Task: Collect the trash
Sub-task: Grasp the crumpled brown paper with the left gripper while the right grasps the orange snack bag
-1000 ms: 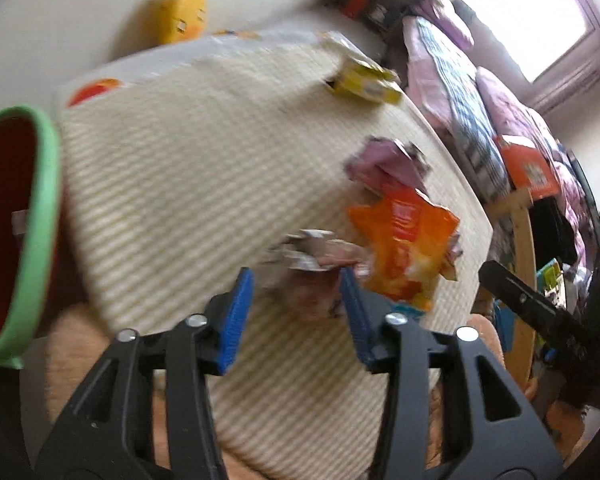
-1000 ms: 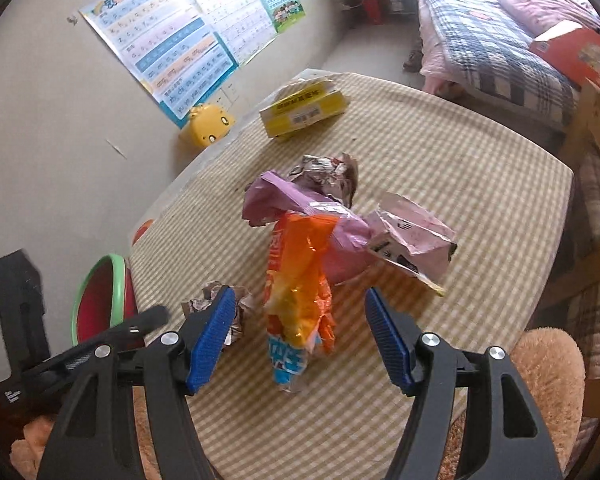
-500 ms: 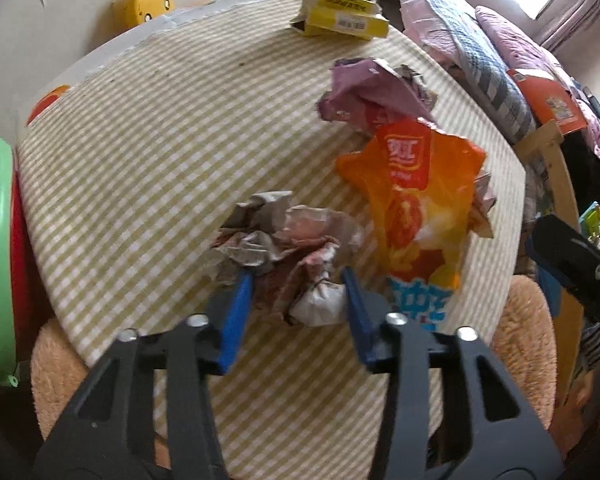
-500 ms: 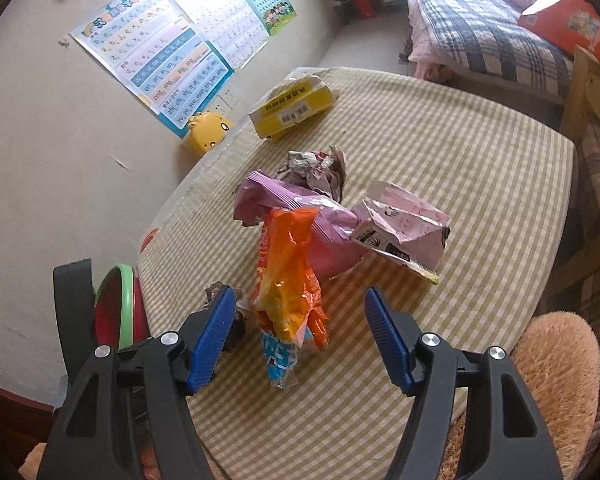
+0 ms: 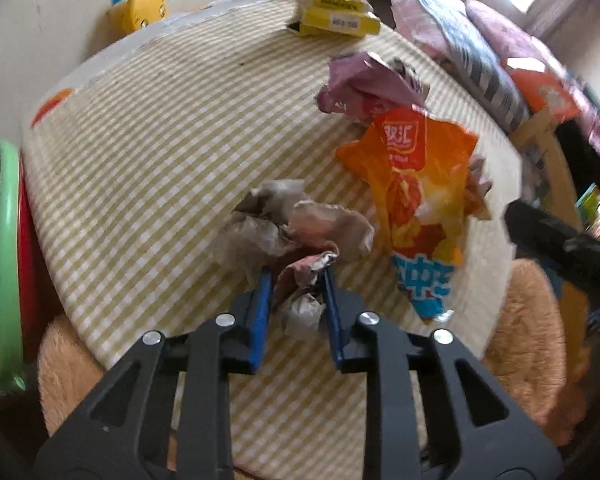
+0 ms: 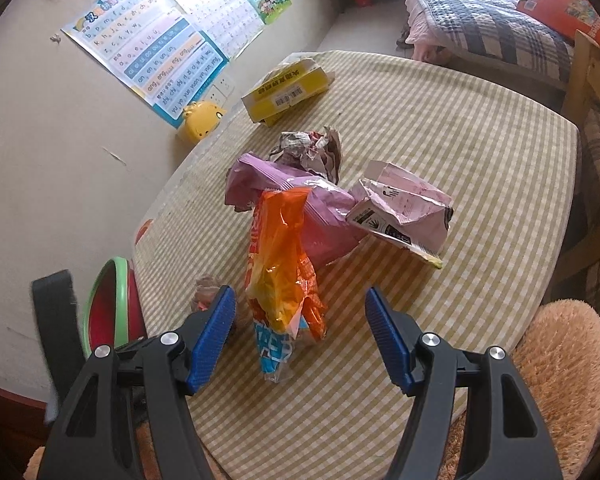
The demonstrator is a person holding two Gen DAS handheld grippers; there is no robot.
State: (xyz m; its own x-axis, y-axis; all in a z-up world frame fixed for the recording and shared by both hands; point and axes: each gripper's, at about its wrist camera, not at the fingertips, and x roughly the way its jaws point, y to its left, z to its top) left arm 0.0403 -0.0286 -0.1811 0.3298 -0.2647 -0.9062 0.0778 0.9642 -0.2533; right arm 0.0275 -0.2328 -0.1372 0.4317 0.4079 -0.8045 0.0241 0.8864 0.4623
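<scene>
Checked cloth in yellow and white covers the round worktop (image 6: 440, 128), with a bed (image 6: 480, 12) beyond it and letter posters (image 6: 160, 52) on the wall.

Your left claw (image 5: 296, 276) has its blue pads (image 5: 262, 300) pinched onto the near end of the crumpled wrapper (image 5: 300, 232); a fold of the foil sits squeezed between them, while the bulk of the wad spreads out past the tips on the cloth. Just to its right lies the orange snack bag (image 5: 416, 184), and behind that the purple bag (image 5: 364, 84). A yellow box (image 5: 336, 20) rests at the far edge. At the left border you see the red bin with a green rim (image 5: 4, 248), cut off by the frame, so its depth and contents stay out of sight.

Your right claw (image 6: 300, 312) stands wide, hovering with the lower end of the orange snack bag (image 6: 280, 280) between its pads but touching neither. Beyond it lie the purple bag (image 6: 320, 216), a torn pink carton (image 6: 404, 208) and another crumpled wrapper (image 6: 312, 148).

From this side the wad in your left claw is mostly hidden behind the right claw's left finger; only a small brownish lump shows there. Whether the wad has left the cloth you cannot tell.
</scene>
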